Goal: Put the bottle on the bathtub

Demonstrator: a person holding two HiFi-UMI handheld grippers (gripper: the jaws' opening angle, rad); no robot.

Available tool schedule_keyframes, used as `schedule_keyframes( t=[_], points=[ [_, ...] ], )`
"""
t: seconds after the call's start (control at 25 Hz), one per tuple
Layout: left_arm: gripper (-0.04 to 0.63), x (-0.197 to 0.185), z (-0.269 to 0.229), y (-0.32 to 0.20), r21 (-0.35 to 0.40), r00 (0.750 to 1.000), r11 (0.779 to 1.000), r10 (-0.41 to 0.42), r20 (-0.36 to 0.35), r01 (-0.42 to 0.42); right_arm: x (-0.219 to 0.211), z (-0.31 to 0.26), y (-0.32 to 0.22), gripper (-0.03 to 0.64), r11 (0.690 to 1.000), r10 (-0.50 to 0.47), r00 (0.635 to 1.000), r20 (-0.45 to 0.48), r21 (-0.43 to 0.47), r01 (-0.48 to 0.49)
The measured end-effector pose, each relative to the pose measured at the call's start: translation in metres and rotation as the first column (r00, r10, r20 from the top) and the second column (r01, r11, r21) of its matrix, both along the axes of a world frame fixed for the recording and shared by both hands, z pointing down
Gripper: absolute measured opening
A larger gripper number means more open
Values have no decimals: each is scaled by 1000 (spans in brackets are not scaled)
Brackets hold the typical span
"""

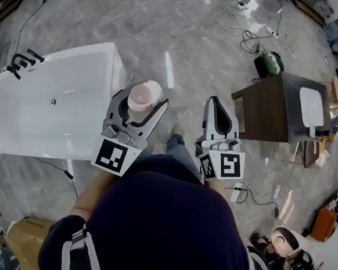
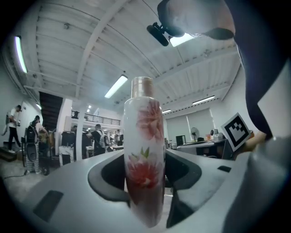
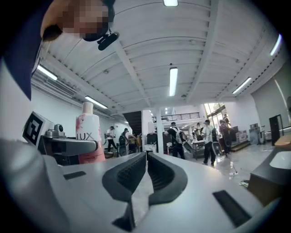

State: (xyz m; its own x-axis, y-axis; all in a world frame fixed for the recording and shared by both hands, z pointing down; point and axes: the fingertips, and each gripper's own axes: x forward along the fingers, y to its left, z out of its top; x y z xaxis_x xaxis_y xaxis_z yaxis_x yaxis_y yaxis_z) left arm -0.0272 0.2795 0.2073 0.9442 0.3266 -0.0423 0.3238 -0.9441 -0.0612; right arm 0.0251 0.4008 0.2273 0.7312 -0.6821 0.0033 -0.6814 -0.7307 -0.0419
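Note:
My left gripper is shut on a white bottle with pink and red flowers, held upright in front of the person's body. In the left gripper view the bottle stands between the two jaws, cap upward. The white bathtub lies on the floor to the left of the bottle, its black tap at the far left corner. My right gripper is held beside it, shut with nothing between the jaws. The right gripper view shows the bottle at the left, with "LUX" on it.
A dark wooden table with a white object on it stands to the right. Cables run over the grey marble floor at the top. A green item sits beside the table. A cardboard box is at lower left.

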Motion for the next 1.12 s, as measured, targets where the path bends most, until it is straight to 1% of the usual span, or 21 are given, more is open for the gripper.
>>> schedule_keyframes(
  t=[0.08,0.16,0.28,0.44,0.52,0.64,0.8,0.92,1.0,1.12],
  points=[
    [239,19,-2,-5,-4,997,998,-69,-17,69,23,-1,-5,31,997,-77,997,-13,-18,76],
    [239,34,-3,-10,-20,988,988,-151,-29,150,45,1,-10,31,988,-154,988,-18,-33,153],
    [239,54,1,-13,-32,964,965,-262,-36,261,78,2,-11,31,969,-244,969,-28,-38,243],
    [239,76,7,-5,-57,932,931,-362,-33,360,112,5,1,31,946,-322,946,-32,-41,321],
    [239,80,9,-1,-58,917,916,-399,-31,396,121,6,5,31,936,-352,935,-30,-37,351],
    [239,85,11,-2,-34,896,896,-444,-20,444,132,8,2,31,923,-384,923,-23,-20,384],
    [239,92,9,-6,-18,875,875,-485,-8,485,146,10,-11,31,908,-420,908,-7,0,420],
    [239,106,20,-3,-11,858,858,-514,18,514,160,17,-16,31,887,-463,887,1,-3,463],
    [239,117,26,-9,1,849,850,-527,33,527,172,20,-27,31,875,-484,875,8,-4,484],
    [239,135,28,-28,1,844,844,-536,28,536,188,23,-50,31,863,-505,863,3,-16,505]
  ],
)
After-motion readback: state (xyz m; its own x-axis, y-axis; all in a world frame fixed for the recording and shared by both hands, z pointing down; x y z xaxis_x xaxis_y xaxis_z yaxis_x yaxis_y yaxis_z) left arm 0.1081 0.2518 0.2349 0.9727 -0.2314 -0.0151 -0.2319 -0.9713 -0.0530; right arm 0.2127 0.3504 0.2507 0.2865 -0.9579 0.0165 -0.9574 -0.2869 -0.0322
